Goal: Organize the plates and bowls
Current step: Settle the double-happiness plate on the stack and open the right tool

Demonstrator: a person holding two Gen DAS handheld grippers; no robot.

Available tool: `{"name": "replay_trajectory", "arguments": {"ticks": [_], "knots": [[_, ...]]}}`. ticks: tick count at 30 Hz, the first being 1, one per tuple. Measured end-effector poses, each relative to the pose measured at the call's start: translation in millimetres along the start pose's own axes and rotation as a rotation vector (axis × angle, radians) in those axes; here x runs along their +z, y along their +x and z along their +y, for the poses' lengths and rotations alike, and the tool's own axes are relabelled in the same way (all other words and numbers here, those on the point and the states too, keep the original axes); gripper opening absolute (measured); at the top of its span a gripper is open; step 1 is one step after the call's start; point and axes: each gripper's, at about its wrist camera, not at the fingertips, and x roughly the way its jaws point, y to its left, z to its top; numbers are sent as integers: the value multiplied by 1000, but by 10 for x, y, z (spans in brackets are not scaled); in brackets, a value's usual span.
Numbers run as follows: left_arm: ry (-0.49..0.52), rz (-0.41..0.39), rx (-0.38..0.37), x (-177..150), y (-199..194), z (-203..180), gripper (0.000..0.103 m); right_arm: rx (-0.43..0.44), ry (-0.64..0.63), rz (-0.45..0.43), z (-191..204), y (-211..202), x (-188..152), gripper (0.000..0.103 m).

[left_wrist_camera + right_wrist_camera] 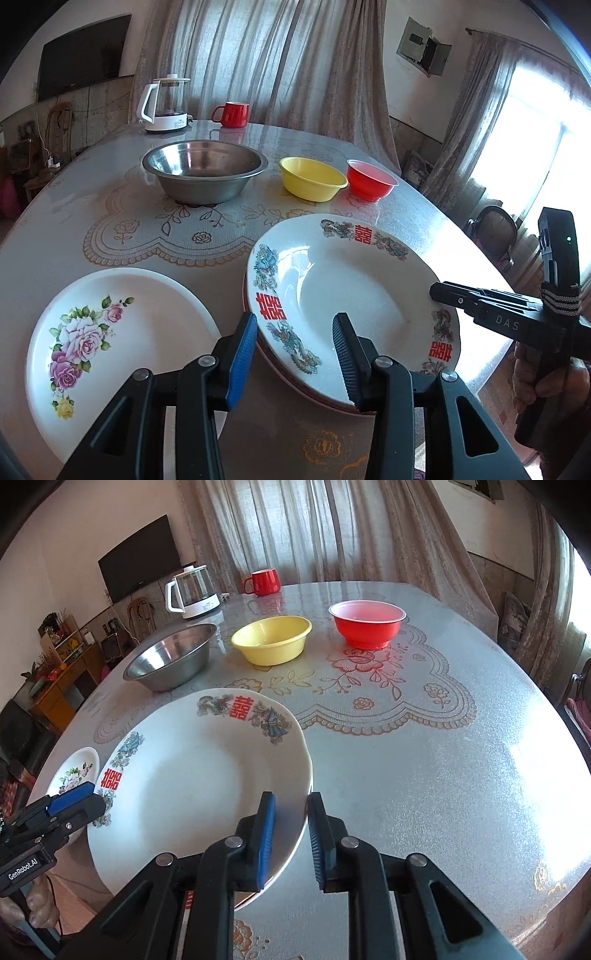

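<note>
A white plate [351, 288] [203, 775] with red characters and dragon prints tops a small stack of plates at the near table edge. My left gripper [293, 356] [86, 799] straddles the plate's left rim, jaws apart, pads not pressing. On the opposite rim, my right gripper [291, 840] [436, 290] is shut, one pad above it and one below. A rose-patterned plate [147, 314] [79, 768] lies flat to the left. Farther back stand a steel bowl [199, 188] [170, 664], a yellow bowl [312, 184] [273, 646] and a red bowl [371, 184] [365, 627], each apart.
A white kettle [166, 103] [192, 590] and a red mug [232, 114] [262, 581] stand at the far edge of the table [424, 775], which has a lace-patterned cover. A chair [495, 229] stands beyond the right edge. A hand holds each gripper's handle.
</note>
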Motion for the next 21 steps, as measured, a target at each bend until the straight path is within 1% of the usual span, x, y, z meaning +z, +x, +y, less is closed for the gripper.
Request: {"name": "replay_trajectory", "arguments": {"ticks": [3,6,7,9,12,16,21], "knots": [[2,3,-6,-10,-3,0,44,-8,-29,1,65,9,0,18],[4,5,-13,-13,-5,-4,44,-9,-31,8,63,11,4,18],[5,6,-22,-10,-8,-6,47,-13,-39,11,74,7,2,18],[13,6,-30,-15,-12,-24,48,-17,-55,16,92,-9,-11,19],[23,8,-35,-25,0,-40,49,-8,-38,24,58,-22,-11,19],[27,16,-50,-19,16,-35,49,-5,-32,33,49,-15,-11,22],[11,26,-50,-21,41,-7,50,-7,-36,35,56,-21,-14,22]]}}
